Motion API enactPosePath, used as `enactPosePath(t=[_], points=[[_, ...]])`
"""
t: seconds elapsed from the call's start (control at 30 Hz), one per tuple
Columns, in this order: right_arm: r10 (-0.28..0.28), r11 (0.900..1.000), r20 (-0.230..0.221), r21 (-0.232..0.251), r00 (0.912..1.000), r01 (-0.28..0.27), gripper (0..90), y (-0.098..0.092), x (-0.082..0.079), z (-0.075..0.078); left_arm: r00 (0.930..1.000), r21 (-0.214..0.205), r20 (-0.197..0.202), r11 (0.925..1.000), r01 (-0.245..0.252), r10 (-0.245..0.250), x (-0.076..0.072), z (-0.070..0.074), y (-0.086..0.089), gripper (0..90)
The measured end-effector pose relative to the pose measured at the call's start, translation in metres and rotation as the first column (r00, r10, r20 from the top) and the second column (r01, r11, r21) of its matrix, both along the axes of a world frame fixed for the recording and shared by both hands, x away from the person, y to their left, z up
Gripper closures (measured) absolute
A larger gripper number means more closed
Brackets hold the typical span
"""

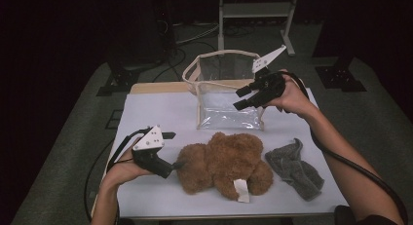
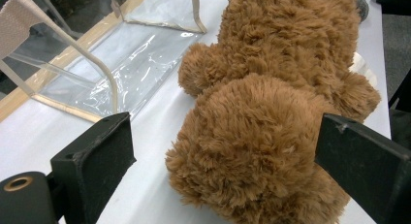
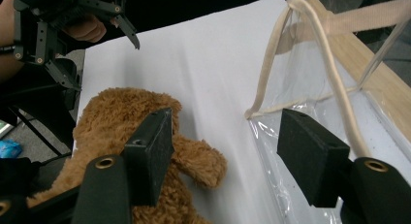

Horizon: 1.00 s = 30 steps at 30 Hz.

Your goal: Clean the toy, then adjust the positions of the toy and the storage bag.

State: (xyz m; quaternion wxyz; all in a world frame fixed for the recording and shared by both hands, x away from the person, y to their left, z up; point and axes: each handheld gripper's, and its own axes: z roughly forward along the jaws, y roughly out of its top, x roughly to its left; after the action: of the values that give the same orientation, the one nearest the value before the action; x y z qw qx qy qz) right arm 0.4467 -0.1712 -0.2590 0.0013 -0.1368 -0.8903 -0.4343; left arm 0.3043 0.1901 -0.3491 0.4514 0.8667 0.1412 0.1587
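A brown teddy bear (image 1: 224,161) lies on the white table (image 1: 156,113), with a white tag (image 1: 241,190) at its near side. My left gripper (image 1: 174,149) is open at the bear's left end. In the left gripper view the left gripper (image 2: 223,132) straddles the bear's (image 2: 271,112) round end; the left pad stands clear of the fur and the right jaw is at its edge. My right gripper (image 1: 237,100) hovers open over the front of a clear plastic bag (image 1: 226,108) with beige trim. Nothing is between the right gripper's (image 3: 225,132) jaws, and the bag (image 3: 339,88) is just beside it.
A grey cloth (image 1: 294,166) lies to the right of the bear, near the table's right edge. The bag stands upright at the back on a wooden board (image 1: 156,87). A metal stand (image 1: 255,10) is on the floor behind the table.
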Motion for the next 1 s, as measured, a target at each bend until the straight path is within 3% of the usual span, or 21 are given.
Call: enactPosePath(t=[0.5, 1.0], points=[[0.014, 0.9996, 0.016, -0.025, 0.9998, -0.014, 36.5, 0.015, 0.016, 0.011, 1.0000, -0.008, -0.004, 0.9999, -0.007, 0.007, -0.001, 0.000, 0.007, 6.0], [-0.014, 0.9975, 0.009, -0.069, 0.9999, 0.015, 37.5, 0.017, 0.040, 0.013, 0.9999, 0.000, -0.014, 1.0000, 0.006, -0.006, -0.002, -0.002, 0.006, 6.1]])
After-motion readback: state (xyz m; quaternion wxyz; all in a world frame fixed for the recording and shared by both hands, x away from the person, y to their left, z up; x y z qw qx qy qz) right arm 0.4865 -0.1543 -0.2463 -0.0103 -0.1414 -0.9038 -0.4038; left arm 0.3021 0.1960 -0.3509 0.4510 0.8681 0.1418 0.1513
